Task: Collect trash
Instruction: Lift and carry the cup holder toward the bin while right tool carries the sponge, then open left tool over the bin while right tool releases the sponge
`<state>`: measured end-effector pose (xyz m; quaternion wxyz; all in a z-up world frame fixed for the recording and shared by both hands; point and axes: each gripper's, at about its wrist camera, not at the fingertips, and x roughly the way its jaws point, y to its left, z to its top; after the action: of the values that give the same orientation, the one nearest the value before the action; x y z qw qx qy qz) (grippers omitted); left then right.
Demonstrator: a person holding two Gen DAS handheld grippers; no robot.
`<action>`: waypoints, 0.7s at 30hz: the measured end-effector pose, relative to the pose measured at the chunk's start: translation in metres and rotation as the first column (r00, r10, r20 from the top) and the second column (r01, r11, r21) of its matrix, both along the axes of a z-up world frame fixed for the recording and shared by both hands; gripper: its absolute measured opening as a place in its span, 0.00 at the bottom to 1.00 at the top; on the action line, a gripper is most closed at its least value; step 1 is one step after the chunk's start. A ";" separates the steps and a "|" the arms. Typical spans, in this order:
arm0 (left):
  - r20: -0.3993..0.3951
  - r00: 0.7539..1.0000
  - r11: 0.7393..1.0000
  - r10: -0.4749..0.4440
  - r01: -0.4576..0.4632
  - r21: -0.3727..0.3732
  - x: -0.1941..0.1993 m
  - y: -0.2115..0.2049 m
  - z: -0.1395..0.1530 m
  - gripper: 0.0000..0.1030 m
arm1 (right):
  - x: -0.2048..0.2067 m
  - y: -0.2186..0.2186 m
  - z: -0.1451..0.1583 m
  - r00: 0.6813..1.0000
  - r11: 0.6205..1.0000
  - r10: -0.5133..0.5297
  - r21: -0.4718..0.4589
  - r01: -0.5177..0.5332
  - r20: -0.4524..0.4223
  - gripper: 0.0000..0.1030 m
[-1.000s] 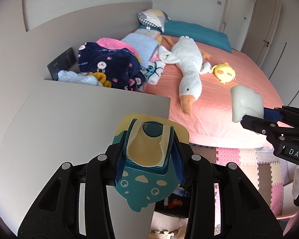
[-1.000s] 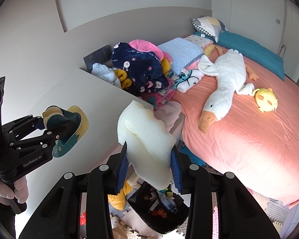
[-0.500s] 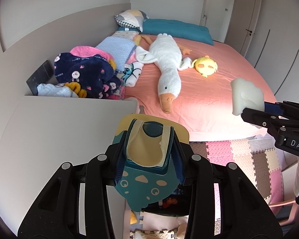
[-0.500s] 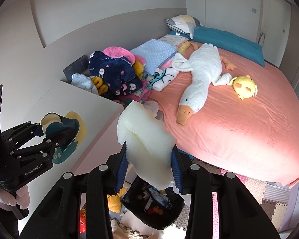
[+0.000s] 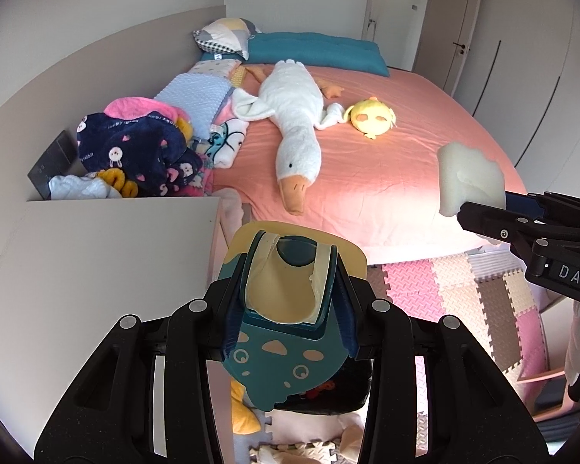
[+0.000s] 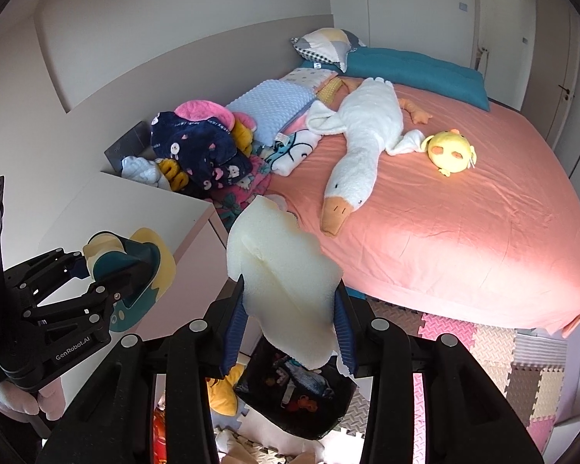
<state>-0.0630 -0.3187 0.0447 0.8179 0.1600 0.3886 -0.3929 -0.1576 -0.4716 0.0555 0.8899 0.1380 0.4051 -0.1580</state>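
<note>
The left gripper [image 5: 288,309] was closed on a teal and yellow cartoon-printed item [image 5: 286,363], apparently a child's bib or pouch, clamped between both fingers [image 5: 232,321]. The right gripper [image 6: 288,328] was closed on a torn chunk of white foam [image 6: 278,274], its fingers [image 6: 234,324] pressing the lower sides of the chunk.

A black trash bag [image 6: 294,398], already partly filled, lay open on the foam puzzle mat floor [image 6: 495,363]. Both held pieces were carried above and near this bag: the foam hung almost directly over its mouth, while the printed item was seen just above its rim in the left wrist view. The pink bed [image 6: 464,232], with a plush goose [image 6: 361,147] and a yellow chick toy [image 6: 450,152] on it, stood beyond the bag, and a white bedside cabinet [image 5: 96,270] stood to the bag's left.

The step in hand was judged to be the carrying of collected trash to the bag. The next move would likely call for both pieces to be lowered over the bag's mouth and the fingers opened so that each dropped inside, not onto the mat.
</note>
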 end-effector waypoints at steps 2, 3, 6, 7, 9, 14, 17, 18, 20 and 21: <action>-0.001 1.000 1.000 -0.001 0.001 0.001 -0.004 -0.001 -0.001 0.39 | -0.004 -0.001 -0.001 1.000 1.000 -0.012 0.001 0.012 -0.001 0.41; 0.001 1.000 1.000 -0.001 0.001 0.005 -0.005 -0.002 -0.002 0.39 | -0.006 -0.002 -0.001 1.000 1.000 -0.018 0.002 0.018 -0.001 0.41; 0.006 1.000 1.000 -0.004 0.004 0.018 -0.010 -0.003 -0.006 0.39 | -0.009 -0.004 -0.003 1.000 1.000 -0.023 0.007 0.023 -0.002 0.41; 0.005 1.000 1.000 -0.008 0.007 0.021 -0.011 -0.004 -0.007 0.39 | -0.009 -0.005 -0.005 1.000 1.000 -0.024 0.007 0.024 -0.004 0.41; -0.004 1.000 1.000 -0.013 0.013 0.025 -0.012 -0.005 -0.010 0.39 | -0.010 -0.009 -0.007 1.000 0.999 -0.030 0.014 0.030 -0.009 0.41; -0.015 1.000 0.999 -0.015 0.015 0.031 -0.013 -0.008 -0.014 0.39 | -0.010 -0.013 -0.011 0.999 0.999 -0.035 0.024 0.035 -0.014 0.41; -0.014 1.000 0.999 -0.017 0.018 0.035 -0.014 -0.010 -0.015 0.39 | -0.010 -0.015 -0.013 0.999 0.999 -0.038 0.028 0.038 -0.016 0.41; -0.014 1.000 0.999 -0.018 0.018 0.037 -0.013 -0.011 -0.015 0.39 | -0.010 -0.016 -0.014 0.999 0.999 -0.038 0.028 0.039 -0.018 0.41; -0.015 1.000 0.999 -0.019 0.019 0.042 -0.012 -0.012 -0.017 0.39 | -0.008 -0.017 -0.015 0.999 0.999 -0.040 0.029 0.040 -0.021 0.41; -0.015 1.000 0.999 -0.018 0.019 0.045 -0.012 -0.013 -0.018 0.39 | -0.008 -0.017 -0.015 0.999 0.999 -0.040 0.030 0.041 -0.023 0.41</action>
<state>-0.0747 -0.3315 0.0271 0.8075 0.1791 0.4020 -0.3928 -0.1653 -0.4889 0.0403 0.8797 0.1579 0.4145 -0.1715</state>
